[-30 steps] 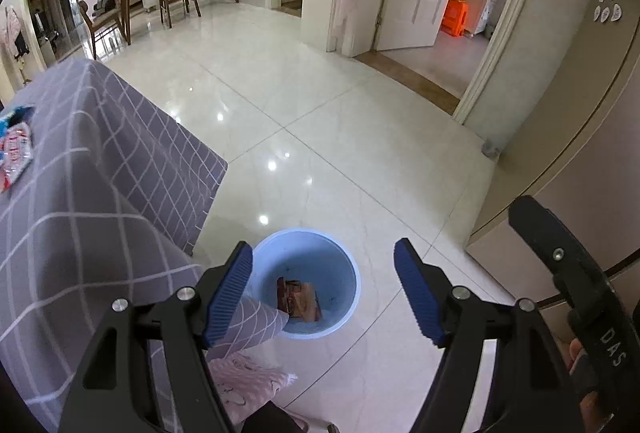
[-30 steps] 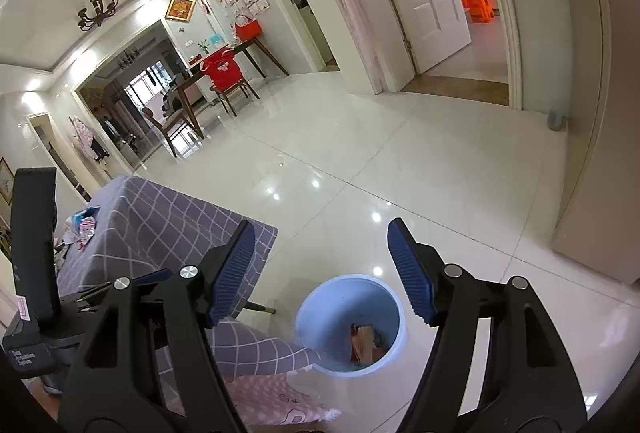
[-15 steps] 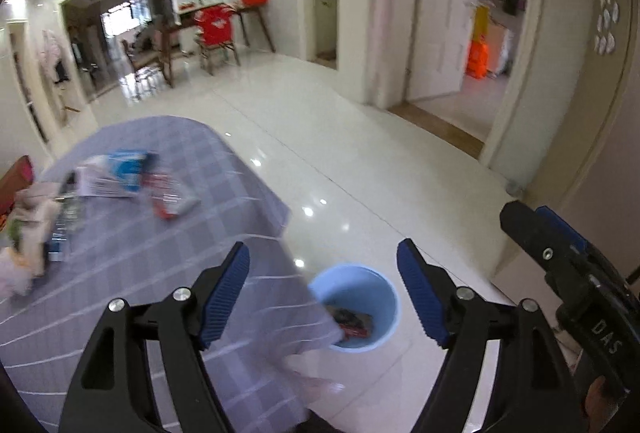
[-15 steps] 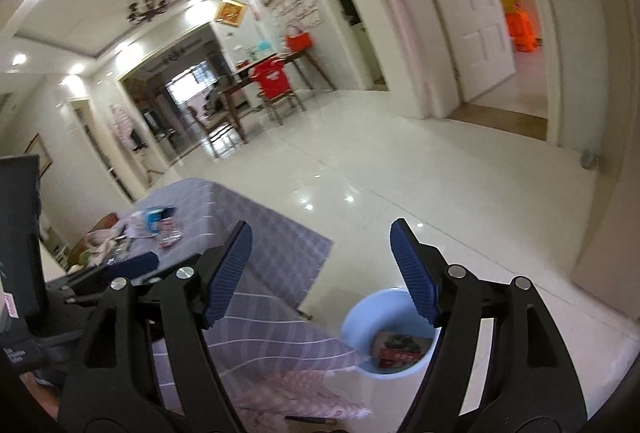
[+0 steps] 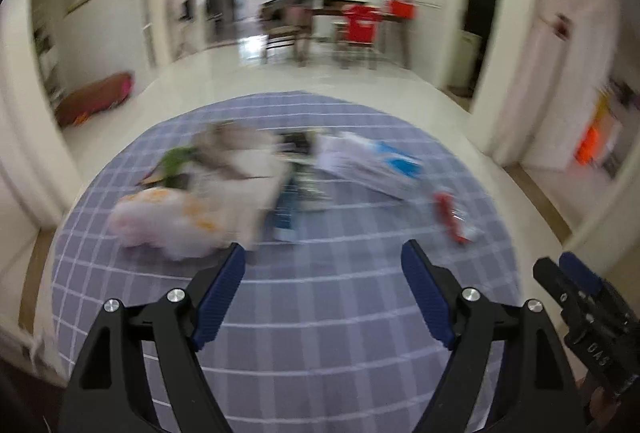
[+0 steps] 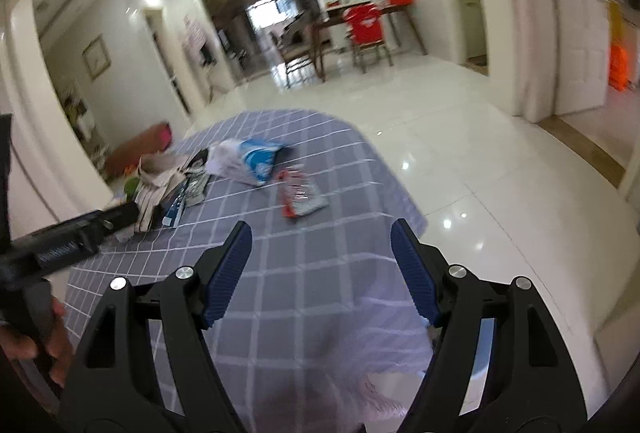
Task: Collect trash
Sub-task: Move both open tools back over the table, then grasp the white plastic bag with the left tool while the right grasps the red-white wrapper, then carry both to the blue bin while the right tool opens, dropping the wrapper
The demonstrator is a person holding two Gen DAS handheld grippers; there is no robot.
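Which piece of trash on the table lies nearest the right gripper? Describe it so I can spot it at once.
Start at the table with the grey checked cloth. Trash lies across its far half, with a heap on the left. The red and white wrapper lies flat and alone on the right, just this side of the white and blue bag. It is the only red piece, and it touches nothing else.
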